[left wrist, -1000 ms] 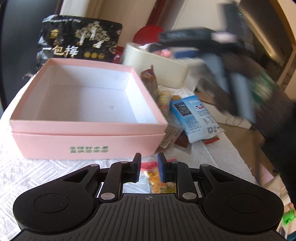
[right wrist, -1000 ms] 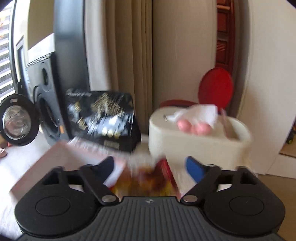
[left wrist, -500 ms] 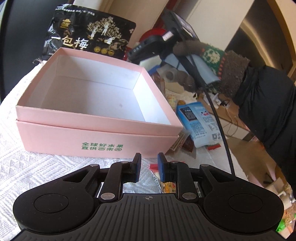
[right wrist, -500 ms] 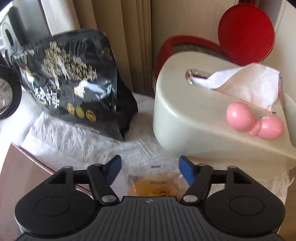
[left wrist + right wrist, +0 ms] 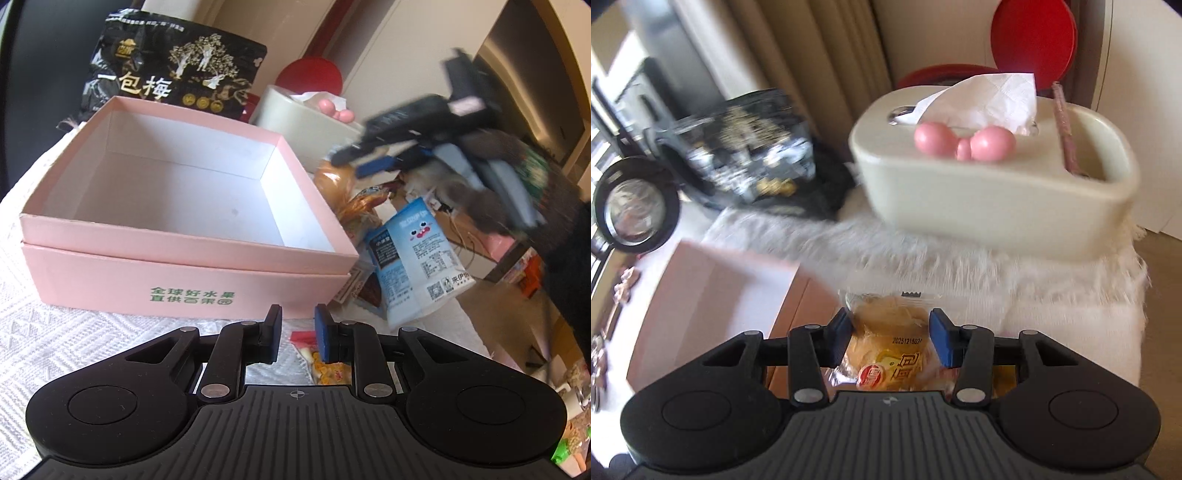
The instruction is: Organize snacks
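A: What are the right tongs point(image 5: 889, 334) doing?
B: Their jaws are closing around a wrapped yellow pastry point(image 5: 892, 347) beside the pink box point(image 5: 177, 206), near the desk's point(image 5: 55, 332) far edge; the pads are touching the wrapper.
A: And the left tongs point(image 5: 297, 328)?
B: They are hovering clenched and empty, before the box's front wall.
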A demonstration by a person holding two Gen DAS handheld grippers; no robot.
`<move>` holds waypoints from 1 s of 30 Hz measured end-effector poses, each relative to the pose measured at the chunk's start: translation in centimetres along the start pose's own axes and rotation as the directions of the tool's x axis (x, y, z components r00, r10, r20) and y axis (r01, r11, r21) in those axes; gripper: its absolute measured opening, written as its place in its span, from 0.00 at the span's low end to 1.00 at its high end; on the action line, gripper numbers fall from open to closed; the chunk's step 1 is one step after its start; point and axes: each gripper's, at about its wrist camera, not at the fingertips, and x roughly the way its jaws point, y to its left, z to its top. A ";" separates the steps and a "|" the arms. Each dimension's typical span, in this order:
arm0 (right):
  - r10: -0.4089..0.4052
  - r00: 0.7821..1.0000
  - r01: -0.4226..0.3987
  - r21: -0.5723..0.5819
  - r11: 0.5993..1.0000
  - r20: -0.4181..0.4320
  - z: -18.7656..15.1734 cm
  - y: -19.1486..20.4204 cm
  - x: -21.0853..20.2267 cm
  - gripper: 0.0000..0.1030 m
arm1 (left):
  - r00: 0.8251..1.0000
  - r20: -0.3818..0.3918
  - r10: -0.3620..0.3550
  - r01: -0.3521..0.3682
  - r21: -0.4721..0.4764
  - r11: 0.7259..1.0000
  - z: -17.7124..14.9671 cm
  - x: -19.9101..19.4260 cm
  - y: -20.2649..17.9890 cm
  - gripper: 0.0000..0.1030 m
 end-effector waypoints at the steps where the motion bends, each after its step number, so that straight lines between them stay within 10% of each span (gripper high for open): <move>1: 0.009 1.000 -0.009 -0.017 1.000 0.003 -1.0 0.2 -0.8 0.44 | 1.000 0.000 0.000 0.000 0.004 1.000 0.0 -0.1 -0.2 0.22; 9: -0.074 0.993 0.084 -0.111 0.990 0.093 -8.8 0.0 -5.1 0.44 | 0.999 -0.028 0.040 -0.039 0.030 0.999 0.0 0.3 -0.9 0.22; 18: -0.010 0.931 0.125 -0.292 0.948 0.365 -8.0 2.3 -7.8 0.83 | 0.994 -0.063 0.090 -0.088 0.045 0.995 -1.0 0.4 -2.1 0.22; 25: -0.080 0.988 0.108 -0.224 0.969 0.129 -2.8 0.6 1.4 0.83 | 0.993 -0.070 0.096 -0.091 0.066 0.994 -1.8 -0.6 -2.8 0.22; 30: -0.050 0.983 0.074 -0.134 0.988 0.175 -4.4 -0.5 -1.2 0.67 | 0.992 -0.077 0.100 -0.096 0.061 0.994 -1.9 -0.5 -2.7 0.22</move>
